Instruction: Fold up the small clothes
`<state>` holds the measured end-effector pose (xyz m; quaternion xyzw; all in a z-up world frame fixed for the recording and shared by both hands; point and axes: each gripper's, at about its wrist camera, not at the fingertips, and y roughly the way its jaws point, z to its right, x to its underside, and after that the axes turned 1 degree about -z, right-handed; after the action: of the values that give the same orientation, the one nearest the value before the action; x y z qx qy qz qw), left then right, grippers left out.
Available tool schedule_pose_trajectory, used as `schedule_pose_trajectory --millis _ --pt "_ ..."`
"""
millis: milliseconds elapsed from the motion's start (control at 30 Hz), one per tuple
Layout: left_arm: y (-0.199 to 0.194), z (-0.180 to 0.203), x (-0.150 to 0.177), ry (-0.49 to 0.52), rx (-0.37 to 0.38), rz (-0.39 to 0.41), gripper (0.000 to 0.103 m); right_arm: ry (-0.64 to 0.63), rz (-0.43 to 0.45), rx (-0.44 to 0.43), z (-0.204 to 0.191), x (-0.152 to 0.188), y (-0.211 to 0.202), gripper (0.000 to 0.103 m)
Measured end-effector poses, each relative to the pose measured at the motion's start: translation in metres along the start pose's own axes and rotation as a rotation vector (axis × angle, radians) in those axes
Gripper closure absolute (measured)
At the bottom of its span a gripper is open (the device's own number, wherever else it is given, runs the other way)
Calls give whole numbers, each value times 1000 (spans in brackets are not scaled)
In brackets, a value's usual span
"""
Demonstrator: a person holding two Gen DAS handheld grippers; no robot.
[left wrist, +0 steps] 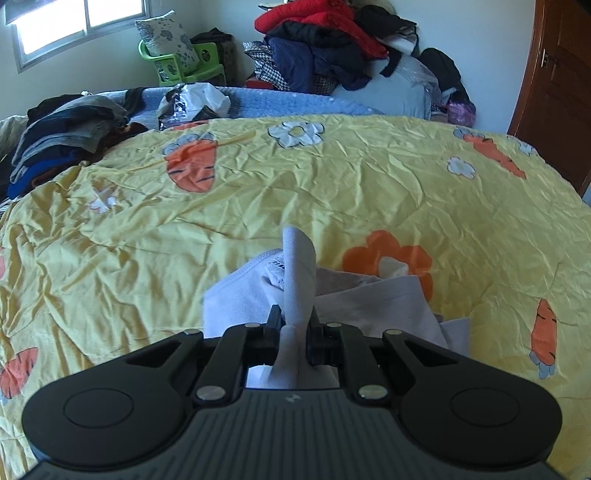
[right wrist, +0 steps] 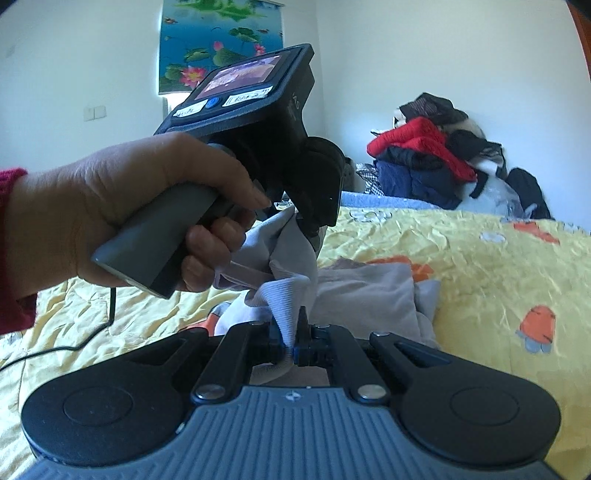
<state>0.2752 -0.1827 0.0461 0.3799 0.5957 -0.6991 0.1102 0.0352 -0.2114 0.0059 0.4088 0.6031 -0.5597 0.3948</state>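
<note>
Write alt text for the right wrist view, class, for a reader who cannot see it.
The right gripper is shut on a fold of a pale grey garment above a yellow carrot-print bedspread. Opposite, a hand holds the left gripper, also clamped on the cloth. Piled clothes sit behind.

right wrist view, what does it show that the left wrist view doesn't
Only the right wrist view shows the person's hand around the left gripper's handle, its small screen, a lotus poster on the wall, and the right gripper shut on a ribbed edge of the pale garment.

Only the left wrist view shows the window, the green plastic chair, the folded dark clothes at the left and the wooden door.

Both show the garment, the left gripper clamping a fold of it, the yellow carrot-print bedsheet and the clothes heap with a red jacket.
</note>
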Motion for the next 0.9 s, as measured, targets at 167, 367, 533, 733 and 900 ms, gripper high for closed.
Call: schedule_pose_trajectory --millis 167,367,533,733,900 --pt "8 13 1 20 -3 -16 92 44 -15 7 12 2 1 99" --pt "18 28 3 41 -7 -35 92 99 -36 3 27 7 2 99" --pt "24 39 2 75 -4 -63 91 147 -60 -10 38 12 6 99" --pt "29 39 -6 20 32 -98 79 201 -89 -24 46 17 12 98" --pt "26 36 -15 -47 77 -69 42 274 -117 -50 56 21 15 97"
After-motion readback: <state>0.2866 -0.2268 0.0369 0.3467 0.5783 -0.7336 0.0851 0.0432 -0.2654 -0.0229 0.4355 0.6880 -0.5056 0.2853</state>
